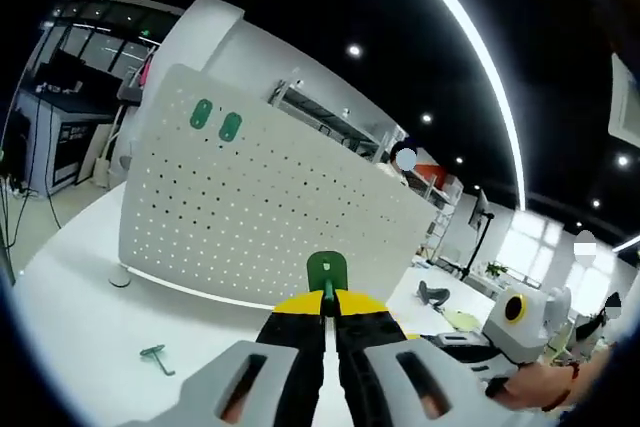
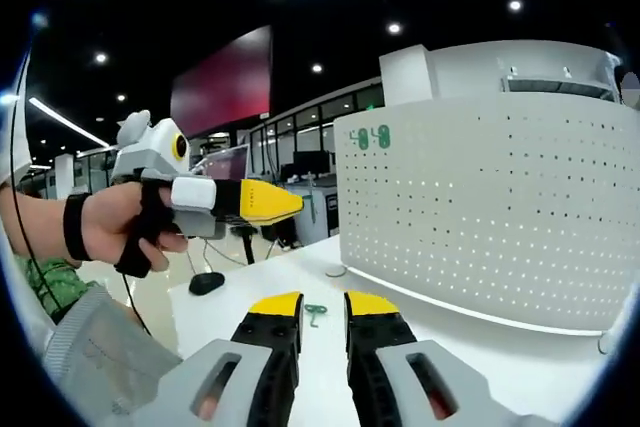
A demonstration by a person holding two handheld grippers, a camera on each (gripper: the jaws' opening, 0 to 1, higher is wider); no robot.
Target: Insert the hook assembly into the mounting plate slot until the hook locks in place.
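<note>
White table [image 1: 80, 327]: left gripper [image 1: 327, 309] clamps one green hook [image 1: 326, 272] facing pegboard [image 1: 260, 207]; right gripper [image 2: 322, 309] jaws apart, empty. Two hooks mounted [image 1: 215, 120], one loose [image 1: 156, 356].

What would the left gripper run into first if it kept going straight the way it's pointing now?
Most likely the white pegboard. The left gripper, shut on a green hook, points at the board's lower part, with nothing visible between; depth is hard to judge.

- The green hook [image 1: 326, 271] in the left tool [image 1: 328, 319] has its stem hidden between the closed jaws (only the plate shows).
- The loose hook [image 2: 316, 313] on the bench [image 2: 520, 367] is too small to make out.
- The pegboard [image 2: 500, 207] is cut off at the right edge.
</note>
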